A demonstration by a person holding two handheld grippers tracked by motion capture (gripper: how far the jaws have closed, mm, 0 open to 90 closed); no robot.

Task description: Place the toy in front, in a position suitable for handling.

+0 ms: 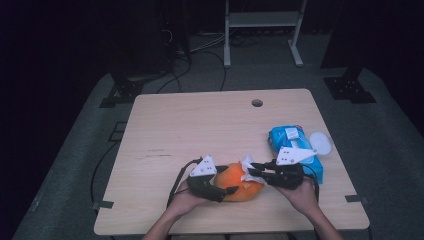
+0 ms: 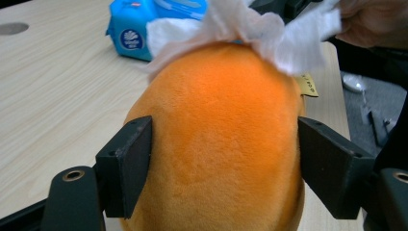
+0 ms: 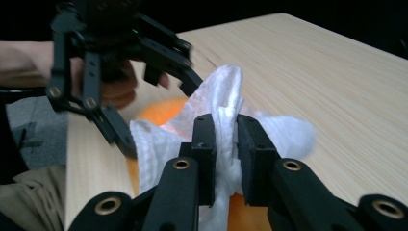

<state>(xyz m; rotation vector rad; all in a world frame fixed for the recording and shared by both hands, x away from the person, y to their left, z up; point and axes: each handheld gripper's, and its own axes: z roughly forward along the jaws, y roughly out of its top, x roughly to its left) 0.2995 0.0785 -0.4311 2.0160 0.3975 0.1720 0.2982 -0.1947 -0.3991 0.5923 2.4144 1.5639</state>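
An orange plush toy [image 1: 239,183] lies on the wooden table [image 1: 200,125] near its front edge. My left gripper [image 1: 227,184] comes at it from the left, and both pads press on the toy's sides [image 2: 221,144], so it is shut on it. A crumpled white wipe [image 1: 246,165] rests on the toy's far end [image 2: 250,29]. My right gripper [image 1: 253,170] reaches in from the right and is shut on that wipe [image 3: 221,91], which bunches up between its pads [image 3: 226,130]. The wipe touches the orange plush [image 3: 159,113] below it.
A blue pack of wipes [image 1: 295,145] lies just right of the toy, under my right hand, with a white round lid [image 1: 320,142] beside it. A cable hole [image 1: 257,103] sits near the table's far edge. A metal frame stands on the floor beyond.
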